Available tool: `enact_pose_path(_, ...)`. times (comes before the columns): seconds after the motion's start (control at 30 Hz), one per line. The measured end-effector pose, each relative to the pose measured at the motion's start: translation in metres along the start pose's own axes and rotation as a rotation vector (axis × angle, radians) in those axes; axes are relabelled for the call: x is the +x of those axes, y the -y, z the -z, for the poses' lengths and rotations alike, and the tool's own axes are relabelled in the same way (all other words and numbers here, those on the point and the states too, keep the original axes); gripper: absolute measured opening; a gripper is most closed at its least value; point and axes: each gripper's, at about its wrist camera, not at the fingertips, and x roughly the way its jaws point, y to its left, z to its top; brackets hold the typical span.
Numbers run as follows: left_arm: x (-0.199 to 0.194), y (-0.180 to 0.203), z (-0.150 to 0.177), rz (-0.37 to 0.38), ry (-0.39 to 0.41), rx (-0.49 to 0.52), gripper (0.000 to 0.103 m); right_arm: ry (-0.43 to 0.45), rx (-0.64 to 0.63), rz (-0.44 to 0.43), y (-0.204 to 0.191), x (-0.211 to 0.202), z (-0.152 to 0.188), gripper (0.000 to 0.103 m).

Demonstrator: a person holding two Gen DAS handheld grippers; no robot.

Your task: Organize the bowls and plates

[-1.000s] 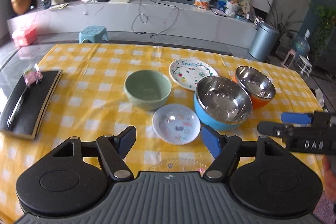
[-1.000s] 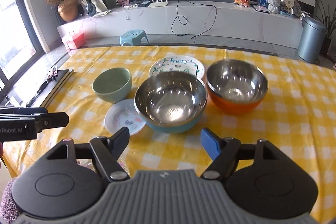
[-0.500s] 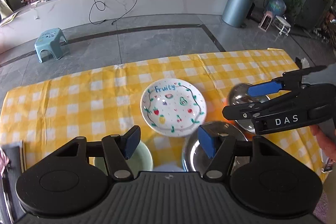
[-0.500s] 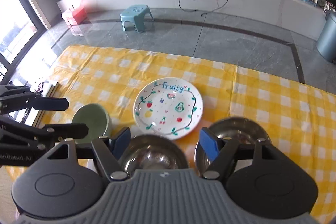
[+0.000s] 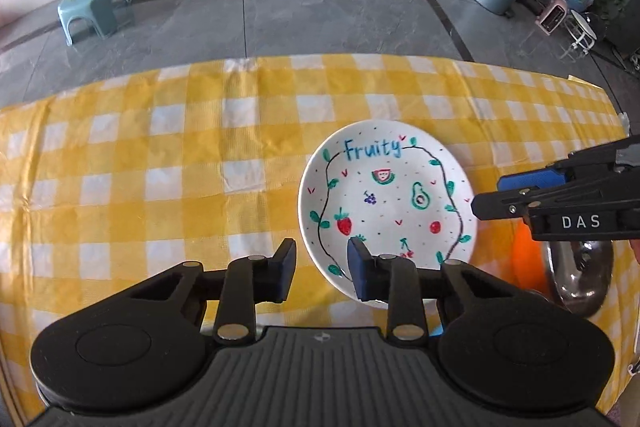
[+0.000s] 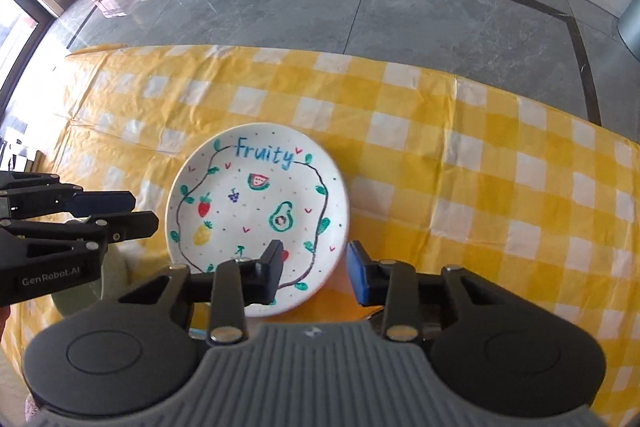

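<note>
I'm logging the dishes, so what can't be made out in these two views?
- Steel bowl, left wrist view: mostly behind the right gripper.
- Green bowl, right wrist view: covered by the left gripper.
- Plate, near rim: hidden by the right gripper's fingers.
- Both grippers: jaws have been closing; nothing gripped yet.

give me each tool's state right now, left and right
left tool: open, jaws just narrowing around Fruity plate rim, no grip yet
right tool: same, opposite rim

bright daylight, window glare upper left in right view; fisheye-bent edges; slight blur.
</note>
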Motion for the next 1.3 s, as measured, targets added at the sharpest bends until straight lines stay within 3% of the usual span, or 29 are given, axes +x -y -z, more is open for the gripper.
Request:
enact_pose_path(0.27,0.023,-0.006,-0.006,0.031,-0.048,-0.047,0.033,-0.073,0.014,0.003,0.008,0.029,-0.012,0.027)
enact_pose_path(0.5,0.028,-0.011,-0.008,0.045,-0.059,-0.062,0.029,-0.101,0.020,-0.021,0.010,0.041,-0.017,0.026)
enact_pose_path(0.57,0.028,-0.012,-0.008,0.058,-0.057,-0.074,0.023,-0.098,0.020,-0.025,0.010,0.041,-0.017,0.025)
enact_pose_path(0.87,0.023,-0.010,-0.008,0.017,-0.007,-0.096,0.022,-0.052,0.089,-0.080,0.025,0.036,-0.009,0.017)
enact_pose_path(1.3,-0.002,-0.021,-0.011,0.019,0.029,-0.172,0.022,0.068,0.146,-0.132,0.019,0.001,-0.013,0.009)
